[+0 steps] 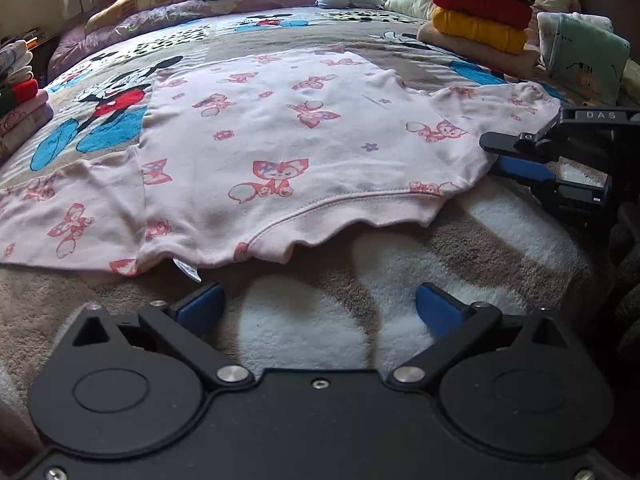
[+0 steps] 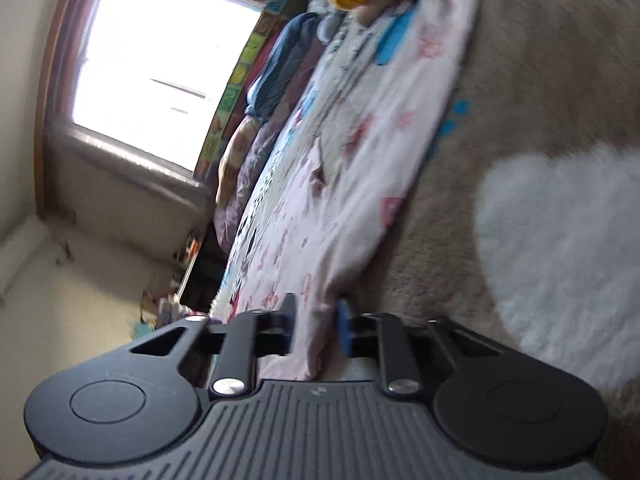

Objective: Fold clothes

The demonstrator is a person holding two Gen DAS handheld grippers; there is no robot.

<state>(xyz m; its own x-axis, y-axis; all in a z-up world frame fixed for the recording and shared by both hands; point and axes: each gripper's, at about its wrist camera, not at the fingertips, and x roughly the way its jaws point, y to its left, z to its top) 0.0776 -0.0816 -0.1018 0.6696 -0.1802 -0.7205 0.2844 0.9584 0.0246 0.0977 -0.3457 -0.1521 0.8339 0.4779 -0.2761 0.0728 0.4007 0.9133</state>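
Our right gripper (image 2: 316, 328) has its jaws pinched onto an edge of the pink printed shirt (image 1: 304, 148); in the right wrist view the cloth runs straight between the black finger and the blue pad (image 2: 345, 326), gathered into a narrow fold. In the left wrist view that same gripper (image 1: 520, 156) sits at 3 o'clock, at the shirt's right corner.

Our left gripper (image 1: 320, 312) hangs with its jaws spread wide, nothing between the blue pads (image 1: 202, 306), just short of the shirt's near hem, over the fuzzy beige and white blanket (image 1: 480, 240).

The shirt lies spread flat across the middle of the bed, one sleeve reaching toward 9 o'clock and a small white tag (image 1: 188, 270) poking from the near hem.

Beyond it, at 10 o'clock, we see the cartoon mouse blanket (image 1: 116, 92). At 1 o'clock stands a stack of folded clothes (image 1: 480, 12), striped on top, then red, then yellow. A second folded pile (image 1: 20, 100) sits at the far left edge, and a window (image 2: 160, 68) glows in the right wrist view.
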